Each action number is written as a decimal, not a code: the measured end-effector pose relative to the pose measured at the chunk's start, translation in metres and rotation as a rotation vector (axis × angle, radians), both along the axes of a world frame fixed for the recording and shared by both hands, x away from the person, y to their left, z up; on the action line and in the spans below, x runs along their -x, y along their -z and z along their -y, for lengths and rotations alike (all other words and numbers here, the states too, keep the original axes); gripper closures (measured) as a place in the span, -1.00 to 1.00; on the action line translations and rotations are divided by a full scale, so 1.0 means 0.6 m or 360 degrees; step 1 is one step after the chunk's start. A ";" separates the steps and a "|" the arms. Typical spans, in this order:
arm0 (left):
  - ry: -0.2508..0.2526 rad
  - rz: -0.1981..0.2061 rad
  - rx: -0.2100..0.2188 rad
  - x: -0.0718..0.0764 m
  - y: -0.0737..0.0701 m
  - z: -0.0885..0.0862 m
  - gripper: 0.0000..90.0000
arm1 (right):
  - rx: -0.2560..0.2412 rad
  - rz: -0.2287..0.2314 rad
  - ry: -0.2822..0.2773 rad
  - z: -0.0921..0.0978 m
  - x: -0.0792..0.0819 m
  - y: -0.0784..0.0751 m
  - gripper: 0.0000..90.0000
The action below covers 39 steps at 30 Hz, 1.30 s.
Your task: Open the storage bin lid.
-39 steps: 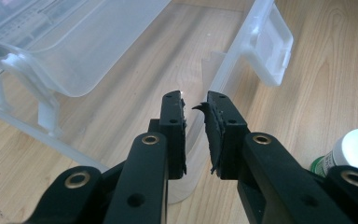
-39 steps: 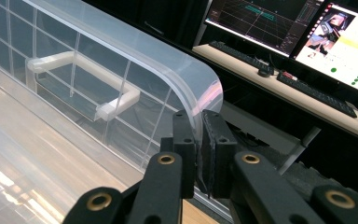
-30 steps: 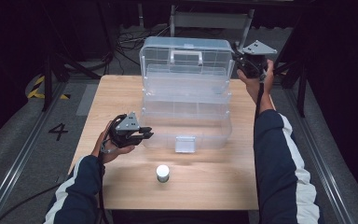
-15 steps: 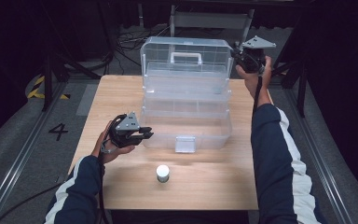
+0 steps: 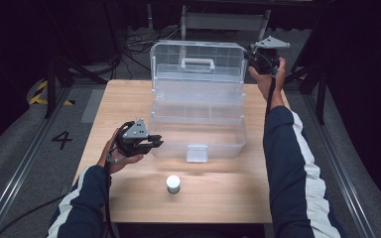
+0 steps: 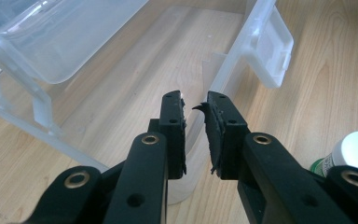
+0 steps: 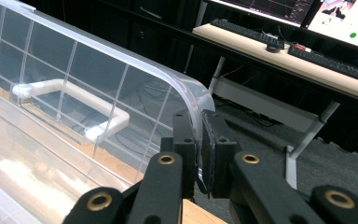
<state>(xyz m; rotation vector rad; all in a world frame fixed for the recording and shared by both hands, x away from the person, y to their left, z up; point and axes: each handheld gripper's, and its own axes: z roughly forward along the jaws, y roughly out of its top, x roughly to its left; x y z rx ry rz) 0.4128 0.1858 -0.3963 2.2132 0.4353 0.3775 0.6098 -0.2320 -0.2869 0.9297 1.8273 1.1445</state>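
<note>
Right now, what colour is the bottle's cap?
White, on the bottle; best seen in the high view.

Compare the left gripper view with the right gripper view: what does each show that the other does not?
Left gripper view: the box's front wall between the left gripper jaws, the latch, a bottle and the table. Right gripper view: the right gripper shut on the lid edge, the handle, a desk with keyboards. Both: the clear box.

Storage box [image 5: 197, 106] clear plastic, lid gridded. Table [image 5: 129, 99] light wood grain. Bottle [image 5: 173, 184] white cap, green label. Sleeves [image 5: 297, 163] navy, white stripe. Grippers black.
</note>
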 end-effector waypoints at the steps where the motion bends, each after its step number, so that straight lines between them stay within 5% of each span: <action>1: 0.0000 0.0000 0.0000 0.000 0.000 0.000 0.72 | -0.0001 -0.0002 0.0000 0.000 -0.002 0.001 0.90; 10: -0.0016 -0.0007 0.0037 0.001 0.002 -0.001 0.72 | -0.0043 0.0017 0.0001 0.002 -0.010 0.010 0.90; 39: -0.0022 -0.0003 0.0052 0.002 0.004 0.000 0.72 | -0.0010 -0.0061 0.0044 -0.004 -0.042 0.016 0.90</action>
